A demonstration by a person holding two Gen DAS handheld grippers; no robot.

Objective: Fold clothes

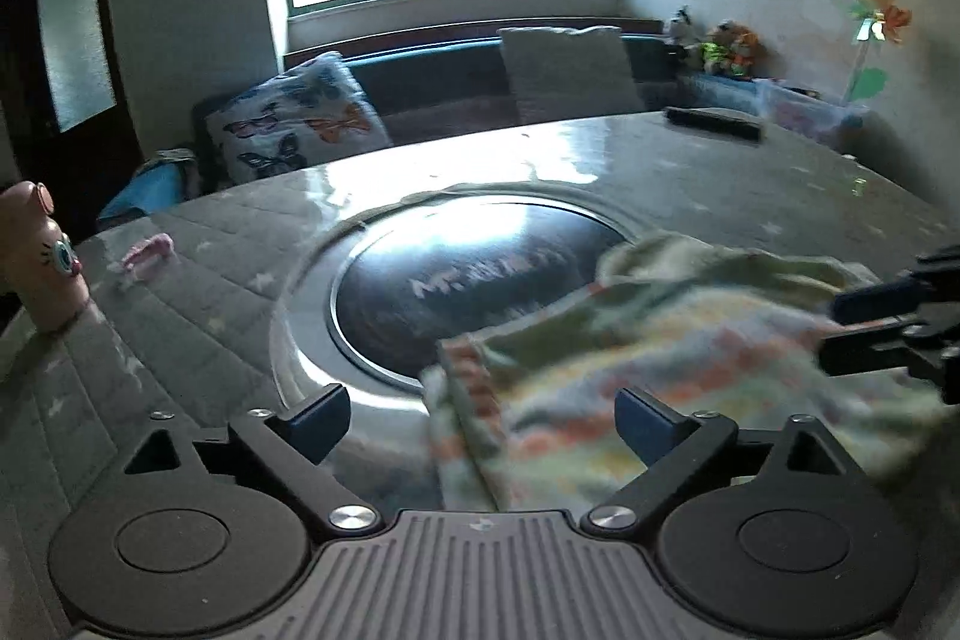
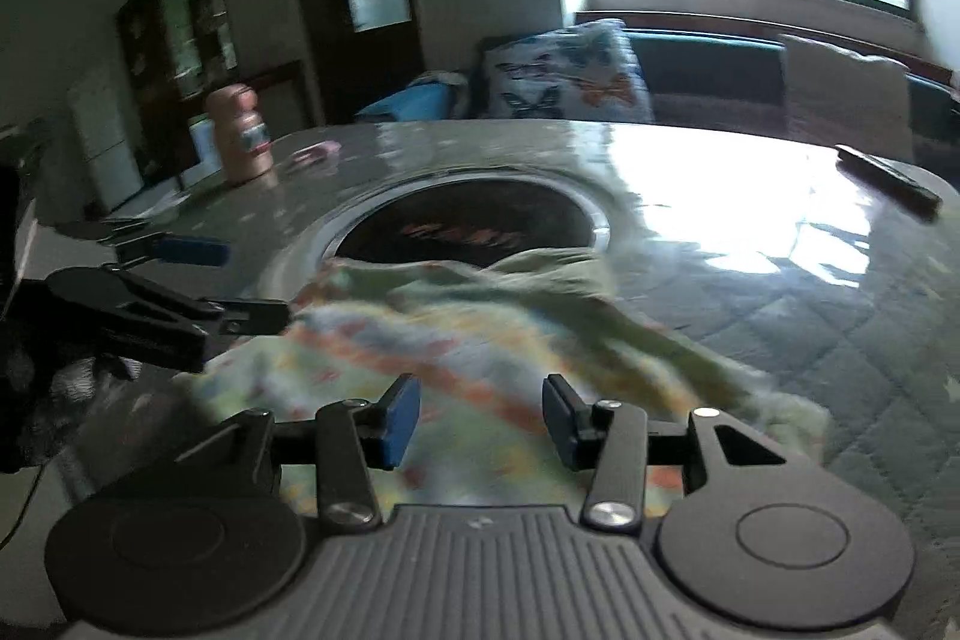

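Legibly nothing | garment [image 1: 660, 358] unlabelled | table [image 1: 750, 172] inset lettering blurred

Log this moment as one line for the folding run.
step: fold clothes | left gripper: open, empty | right gripper: open, empty | striped garment: rumpled on table

Support: table [image 1: 690, 148] under a glossy grey quilted cover.
Landmark: round dark inset [image 1: 474, 280] with metal rim, mid-table.
Garment [image 1: 660, 358]: pale striped cloth, overlapping the inset's near right edge.
Pink bottle [image 1: 42, 262]: upright, far left of inset.
Small pink item [image 1: 147, 247]: between bottle and inset.
Dark flat object [image 1: 714, 121]: beyond inset, far right edge.
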